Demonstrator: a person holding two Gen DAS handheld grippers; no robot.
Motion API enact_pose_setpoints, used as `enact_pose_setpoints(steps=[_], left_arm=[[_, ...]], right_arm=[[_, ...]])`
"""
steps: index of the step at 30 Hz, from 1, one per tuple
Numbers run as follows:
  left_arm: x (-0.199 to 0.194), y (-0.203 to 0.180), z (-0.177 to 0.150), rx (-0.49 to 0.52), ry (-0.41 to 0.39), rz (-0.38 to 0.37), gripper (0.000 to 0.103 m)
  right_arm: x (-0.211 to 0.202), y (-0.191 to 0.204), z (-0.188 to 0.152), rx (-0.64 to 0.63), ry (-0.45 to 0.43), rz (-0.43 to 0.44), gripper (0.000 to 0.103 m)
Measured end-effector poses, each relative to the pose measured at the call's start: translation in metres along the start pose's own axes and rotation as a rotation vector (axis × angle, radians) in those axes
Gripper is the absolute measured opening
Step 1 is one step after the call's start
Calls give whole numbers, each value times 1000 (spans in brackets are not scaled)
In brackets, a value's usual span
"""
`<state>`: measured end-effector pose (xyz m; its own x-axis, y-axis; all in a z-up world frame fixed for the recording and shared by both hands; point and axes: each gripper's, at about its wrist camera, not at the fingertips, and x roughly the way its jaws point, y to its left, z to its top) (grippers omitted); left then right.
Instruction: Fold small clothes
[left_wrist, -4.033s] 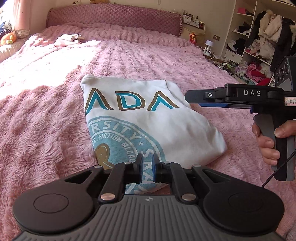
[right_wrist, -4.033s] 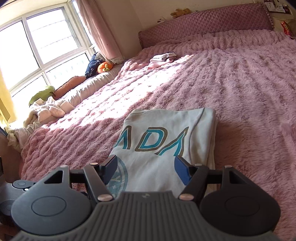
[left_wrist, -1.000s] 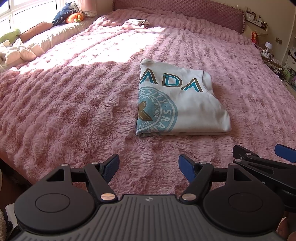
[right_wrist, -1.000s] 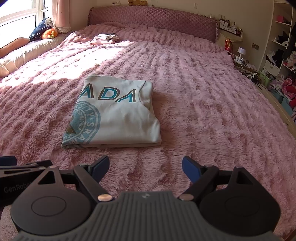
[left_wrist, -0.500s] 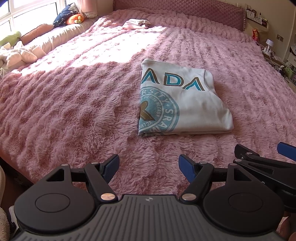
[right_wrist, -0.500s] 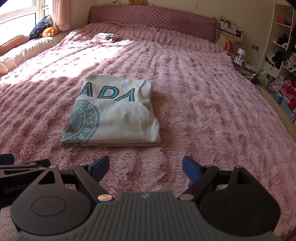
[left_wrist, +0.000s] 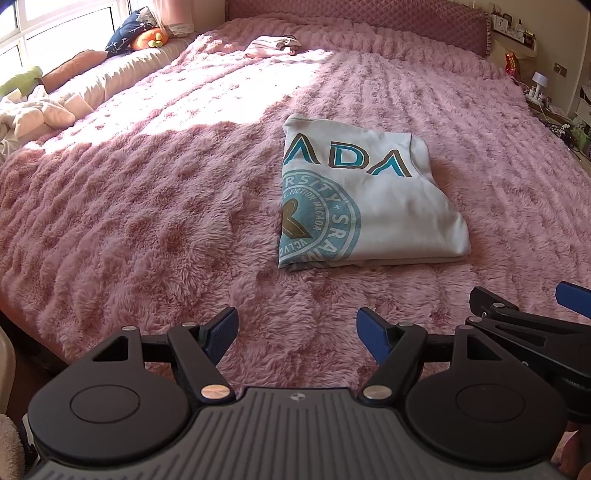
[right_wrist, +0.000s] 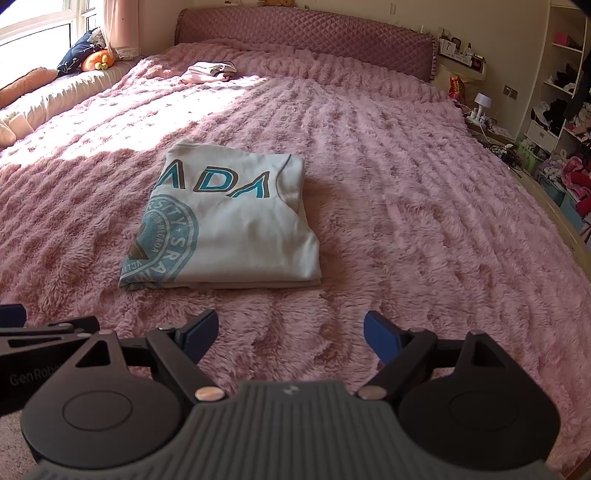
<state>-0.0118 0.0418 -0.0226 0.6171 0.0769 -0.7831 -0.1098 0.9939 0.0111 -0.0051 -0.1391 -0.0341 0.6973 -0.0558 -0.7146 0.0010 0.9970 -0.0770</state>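
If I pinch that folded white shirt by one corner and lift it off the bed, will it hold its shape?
Probably not. The folded shirt is soft cloth in stacked layers, visible at its near edge, so a one-corner lift would likely let them droop and unfold. It looks light. Pushed, it may bunch, since the fluffy pink blanket would likely drag on it. Both claws are open and clear of it.

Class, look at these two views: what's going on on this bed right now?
A person is folding clothes with two handheld grippers. The white printed shirt lies folded in a neat rectangle on the pink fluffy blanket. The left gripper and right gripper are both open, empty and held back from the shirt, touching nothing. Another small folded garment lies farther off near the headboard. The fold looks finished.
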Motion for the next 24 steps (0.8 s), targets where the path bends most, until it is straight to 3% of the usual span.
enact_pose_setpoints(steps=[13,24], left_arm=[[3,0,-1,4,-22,25,86],[7,-1,1,-1,9,16,85]], right_arm=[[3,0,1,-1,11,-3,82],[6,-2,0,0,19,1,82]])
